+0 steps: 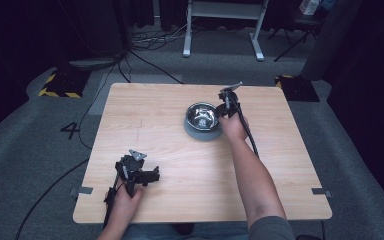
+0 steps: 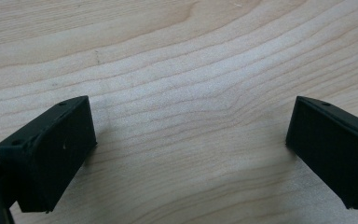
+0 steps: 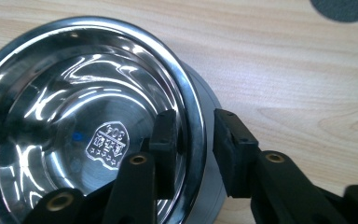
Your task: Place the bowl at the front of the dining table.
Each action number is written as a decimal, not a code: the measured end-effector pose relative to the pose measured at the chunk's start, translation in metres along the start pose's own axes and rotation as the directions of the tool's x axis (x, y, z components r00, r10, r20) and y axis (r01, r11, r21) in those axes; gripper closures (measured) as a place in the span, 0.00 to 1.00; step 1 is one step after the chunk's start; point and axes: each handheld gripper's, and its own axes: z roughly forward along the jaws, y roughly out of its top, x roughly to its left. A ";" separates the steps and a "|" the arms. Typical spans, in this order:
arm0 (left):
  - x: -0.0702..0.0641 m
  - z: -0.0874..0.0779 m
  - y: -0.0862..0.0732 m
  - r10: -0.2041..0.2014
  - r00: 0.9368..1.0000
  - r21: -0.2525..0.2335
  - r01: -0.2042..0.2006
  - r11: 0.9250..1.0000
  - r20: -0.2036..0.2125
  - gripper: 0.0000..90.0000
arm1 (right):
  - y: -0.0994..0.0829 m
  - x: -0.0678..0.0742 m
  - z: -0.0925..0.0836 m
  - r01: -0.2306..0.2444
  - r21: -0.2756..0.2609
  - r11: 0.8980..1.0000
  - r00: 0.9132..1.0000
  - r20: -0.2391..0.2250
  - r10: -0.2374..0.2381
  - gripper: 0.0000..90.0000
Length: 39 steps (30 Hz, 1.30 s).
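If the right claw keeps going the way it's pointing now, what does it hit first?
The right claw straddles the rim of the steel bowl, one jaw inside, one outside, with visible gaps. Going straight on, the rim would slide deeper between them until it meets the claw's body, though depth is hard to judge.

Shiny steel bowl point(image 3: 88, 126) cut off at left and bottom edges in right gripper view. Stamped mark on bowl floor too blurred to read. Dark grey round thing point(image 3: 342, 9) clipped by top edge, unidentifiable. Person's forearms cut by bottom edge in high view.
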 end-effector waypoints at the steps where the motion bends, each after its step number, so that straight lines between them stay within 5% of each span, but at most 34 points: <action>1: 0.000 0.000 0.000 0.000 1.000 0.001 0.000 1.000 0.000 0.02 | 0.000 0.001 -0.002 0.005 -0.006 1.000 1.000 0.006 -0.005 0.74; 20: 0.000 0.000 0.000 0.001 1.000 0.001 -0.001 1.000 0.000 0.02 | 0.001 0.003 -0.053 0.093 -0.123 0.988 0.996 0.013 -0.092 0.69; 39: 0.000 0.000 0.000 0.002 1.000 0.002 -0.002 1.000 0.000 0.02 | -0.027 -0.001 -0.100 0.157 -0.183 0.971 0.986 -0.021 -0.163 0.67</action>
